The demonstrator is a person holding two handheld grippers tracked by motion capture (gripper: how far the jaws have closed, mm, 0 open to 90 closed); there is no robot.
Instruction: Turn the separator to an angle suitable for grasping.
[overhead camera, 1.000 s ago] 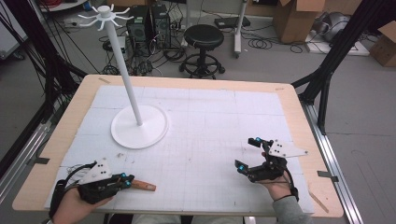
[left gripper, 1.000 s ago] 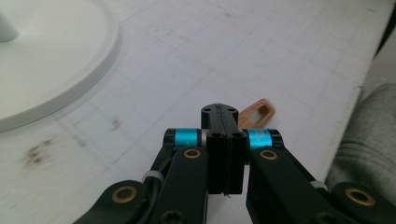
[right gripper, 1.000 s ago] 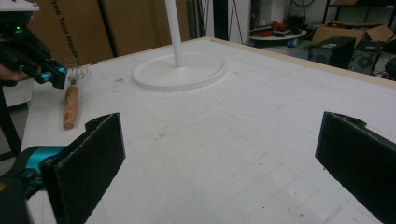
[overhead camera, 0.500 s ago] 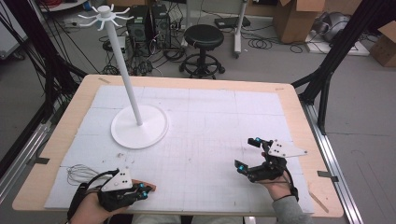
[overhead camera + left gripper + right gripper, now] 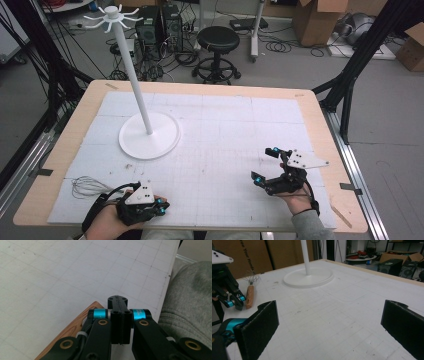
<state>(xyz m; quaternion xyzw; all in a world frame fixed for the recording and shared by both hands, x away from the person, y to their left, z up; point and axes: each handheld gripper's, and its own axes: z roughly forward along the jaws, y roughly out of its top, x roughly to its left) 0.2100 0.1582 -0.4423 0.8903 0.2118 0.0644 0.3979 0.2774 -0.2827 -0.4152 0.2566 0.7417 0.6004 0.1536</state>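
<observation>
The left gripper (image 5: 161, 206) moved toward the table's near edge, shut beside the whisk (image 5: 250, 293); right gripper (image 5: 266, 168) wide. Open before grasping the handle.

1. One whisk (image 5: 87, 186) with a wire head and a wooden handle (image 5: 249, 296) lies on the table near its front left corner.
2. One white stand (image 5: 148, 136), made of a round base, a single upright pole and a ring of hooks at the top, rests on the mat.
3. One white gridded mat (image 5: 225, 150) covers the one wooden table (image 5: 320, 125).
4. Two hand-held grippers are at the table: the left gripper (image 5: 161, 206) and the right gripper (image 5: 265, 165), each with two black jaws.
5. One black round stool (image 5: 217, 40) stands on the floor beyond the table.
6. At least two cardboard boxes (image 5: 320, 20) sit on the floor at the back right.
</observation>
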